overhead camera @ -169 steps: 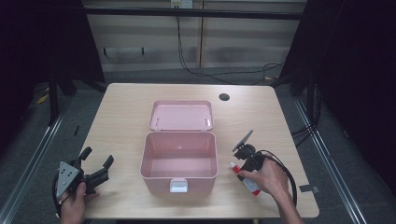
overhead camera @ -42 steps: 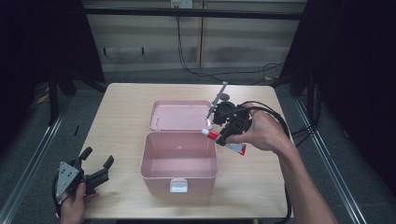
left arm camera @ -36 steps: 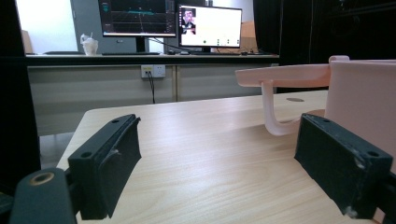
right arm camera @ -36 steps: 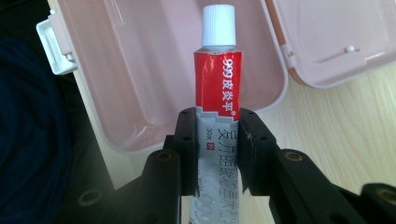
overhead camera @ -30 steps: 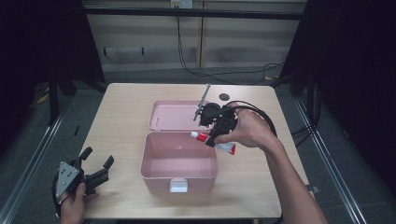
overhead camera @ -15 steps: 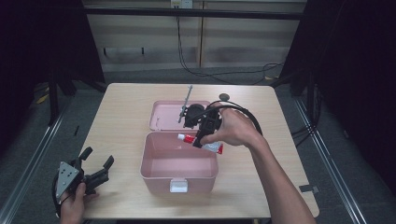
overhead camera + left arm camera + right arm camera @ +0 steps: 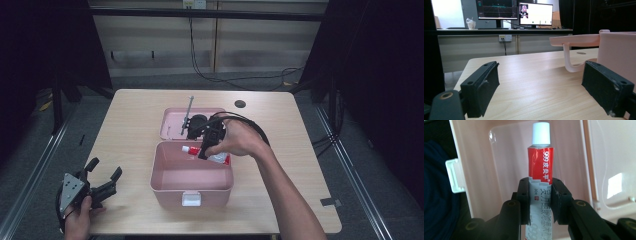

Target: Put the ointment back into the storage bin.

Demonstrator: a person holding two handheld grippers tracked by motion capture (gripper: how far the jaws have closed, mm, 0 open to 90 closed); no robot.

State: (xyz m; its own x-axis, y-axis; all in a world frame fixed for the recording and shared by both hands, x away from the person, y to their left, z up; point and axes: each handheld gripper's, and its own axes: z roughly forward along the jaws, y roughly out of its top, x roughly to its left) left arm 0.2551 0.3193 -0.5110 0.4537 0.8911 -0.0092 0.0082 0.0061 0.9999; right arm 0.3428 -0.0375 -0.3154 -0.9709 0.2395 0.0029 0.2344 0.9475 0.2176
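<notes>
A pink plastic box (image 7: 192,187) stands open in the middle of the table, its lid (image 7: 172,122) lying flat behind it. My right gripper (image 7: 205,150) hangs over the box's back half, shut on a red and white tube (image 7: 192,149) with a white cap. In the right gripper view the tube (image 7: 540,162) sticks out between the pads, cap pointing away, with the box's inside (image 7: 506,157) below it. My left gripper (image 7: 105,167) rests at the table's front left, open, with nothing between its jaws. The left gripper view shows its jaws (image 7: 541,82) wide apart beside the box wall (image 7: 616,50).
The wooden table (image 7: 130,125) has a dark round hole (image 7: 240,104) at the back right. A thin rod on the right gripper (image 7: 187,115) points out over the lid. Monitors (image 7: 524,12) stand on a bench beyond the table. The right gripper's cable (image 7: 250,125) loops over the hand.
My right gripper has carried the tube leftward and slightly down, from above the lid's right side to over the box's opening. The left gripper has stayed put.
</notes>
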